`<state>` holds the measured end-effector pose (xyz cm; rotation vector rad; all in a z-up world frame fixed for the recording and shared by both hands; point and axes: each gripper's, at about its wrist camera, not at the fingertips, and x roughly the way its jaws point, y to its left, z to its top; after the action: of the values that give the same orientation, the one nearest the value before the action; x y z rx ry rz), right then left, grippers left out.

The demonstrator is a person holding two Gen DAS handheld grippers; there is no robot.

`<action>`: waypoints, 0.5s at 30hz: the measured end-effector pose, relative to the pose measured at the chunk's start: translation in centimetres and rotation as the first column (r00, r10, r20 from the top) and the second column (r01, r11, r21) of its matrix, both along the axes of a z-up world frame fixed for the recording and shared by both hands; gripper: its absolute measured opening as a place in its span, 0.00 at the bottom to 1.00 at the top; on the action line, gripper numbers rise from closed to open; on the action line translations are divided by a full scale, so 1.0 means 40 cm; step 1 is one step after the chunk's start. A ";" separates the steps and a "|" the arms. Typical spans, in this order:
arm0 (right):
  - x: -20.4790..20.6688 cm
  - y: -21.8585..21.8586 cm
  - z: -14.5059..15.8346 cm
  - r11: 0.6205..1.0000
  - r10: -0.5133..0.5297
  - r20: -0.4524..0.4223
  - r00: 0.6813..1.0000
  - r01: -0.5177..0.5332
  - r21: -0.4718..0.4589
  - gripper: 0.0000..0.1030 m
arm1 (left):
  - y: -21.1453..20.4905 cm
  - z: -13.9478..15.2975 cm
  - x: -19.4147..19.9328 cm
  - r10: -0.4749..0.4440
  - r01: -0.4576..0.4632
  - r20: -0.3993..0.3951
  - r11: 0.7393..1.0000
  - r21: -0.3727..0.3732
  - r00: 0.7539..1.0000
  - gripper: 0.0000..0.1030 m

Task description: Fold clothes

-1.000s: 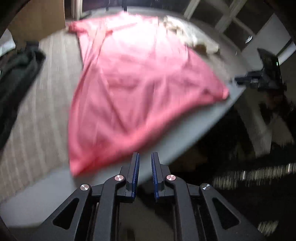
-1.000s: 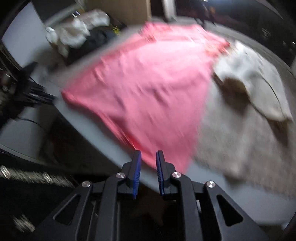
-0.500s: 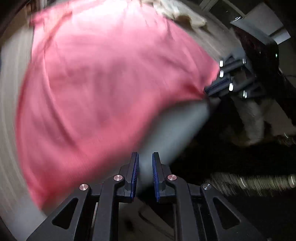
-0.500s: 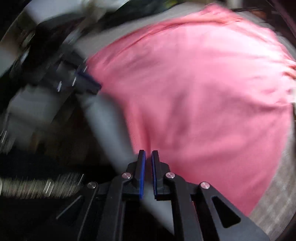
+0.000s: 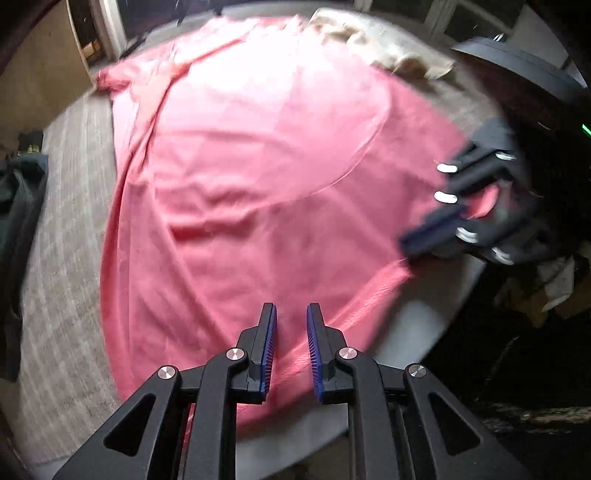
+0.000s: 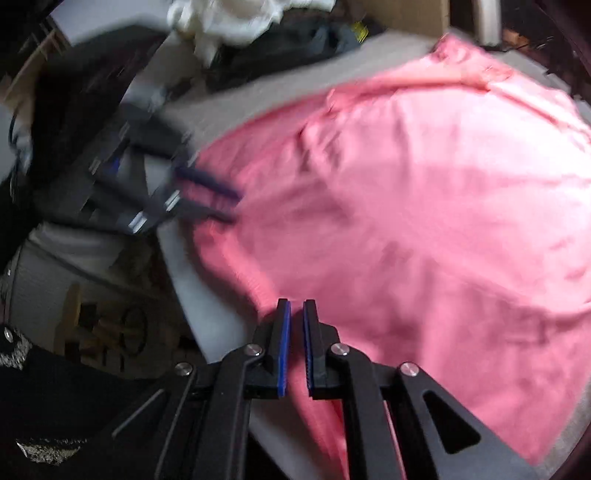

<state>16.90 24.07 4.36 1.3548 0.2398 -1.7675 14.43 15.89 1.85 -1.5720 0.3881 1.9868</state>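
A pink garment (image 5: 277, 166) lies spread flat on a table, its near hem running along the table's front edge. My left gripper (image 5: 290, 306) points down over that hem. Its jaws are opening, a small gap shows, and the cloth lies below them, not pinched. My right gripper (image 6: 296, 302) hovers over the hem of the pink garment (image 6: 406, 203) further along. Its jaws are opening from a narrow slit, with nothing gripped. Each view shows the other gripper, blurred, at the garment's edge: the right gripper (image 5: 424, 210) and the left gripper (image 6: 236, 206).
A beige woven mat (image 5: 62, 258) covers the table, and bare grey tabletop (image 5: 417, 325) shows at the front edge. A cream garment (image 5: 369, 40) lies beyond the pink one. A dark garment (image 5: 18, 192) sits at the left. White clothes (image 6: 229, 18) are piled behind.
Both grippers have come down and in toward the pink garment's near hem, which now fills both views. The right jaws narrowed to a slit. The left jaws' gap widened slightly.
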 end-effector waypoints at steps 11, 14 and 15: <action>0.068 0.055 0.075 0.997 -0.029 -0.004 1.000 0.028 -0.073 0.08 | -0.162 0.108 0.171 0.114 -0.114 0.018 0.993 0.019 0.993 0.19; 0.018 -0.002 0.055 0.997 -0.051 -0.047 0.998 0.048 -0.068 0.08 | -0.135 0.114 0.094 0.123 -0.121 -0.056 0.992 0.046 0.991 0.27; 0.012 -0.023 0.043 0.997 -0.044 -0.047 0.998 0.041 -0.063 0.08 | -0.118 0.104 0.068 0.110 -0.108 -0.069 0.993 0.036 0.992 0.27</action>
<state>17.39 23.15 6.08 1.2829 0.1823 -1.8303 17.16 11.16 6.03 -1.5358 0.3014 2.1257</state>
